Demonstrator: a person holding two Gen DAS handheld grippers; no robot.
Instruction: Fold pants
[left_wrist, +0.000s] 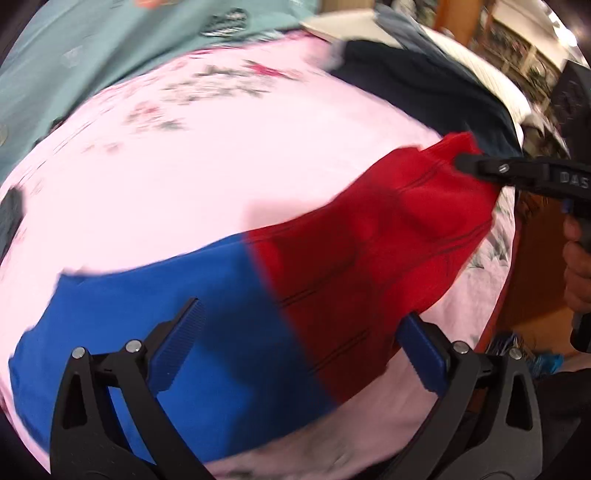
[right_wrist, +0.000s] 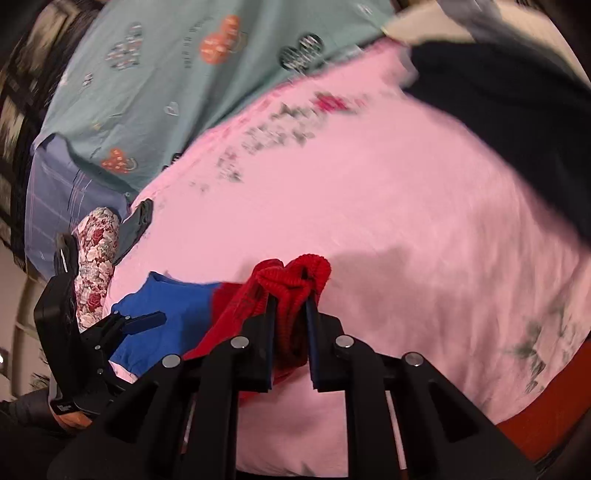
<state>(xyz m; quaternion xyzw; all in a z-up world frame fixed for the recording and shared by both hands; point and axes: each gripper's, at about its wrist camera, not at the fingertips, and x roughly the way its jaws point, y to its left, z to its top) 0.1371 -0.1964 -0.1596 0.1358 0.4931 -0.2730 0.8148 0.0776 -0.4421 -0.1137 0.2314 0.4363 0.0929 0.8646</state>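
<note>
Right now the pants (left_wrist: 258, 295), blue at one end and red at the other, lie spread across the pink bedsheet (left_wrist: 221, 166) of a bed. The right claw (right_wrist: 290, 295) has pinched the red ribbed end, apparently the waistband, between its narrow jaws and holds it raised off the sheet. The left claw (left_wrist: 299, 347) hangs over the middle of the garment with its jaws wide and nothing between them; its blue pads (left_wrist: 177, 347) do not seem to press the cloth. I judge the first fold is just starting: one end is gripped, the other still flat. Next, the left claw likely needs to catch or pin the cloth so the red end can be carried over onto the blue end without dragging the whole garment along
</note>
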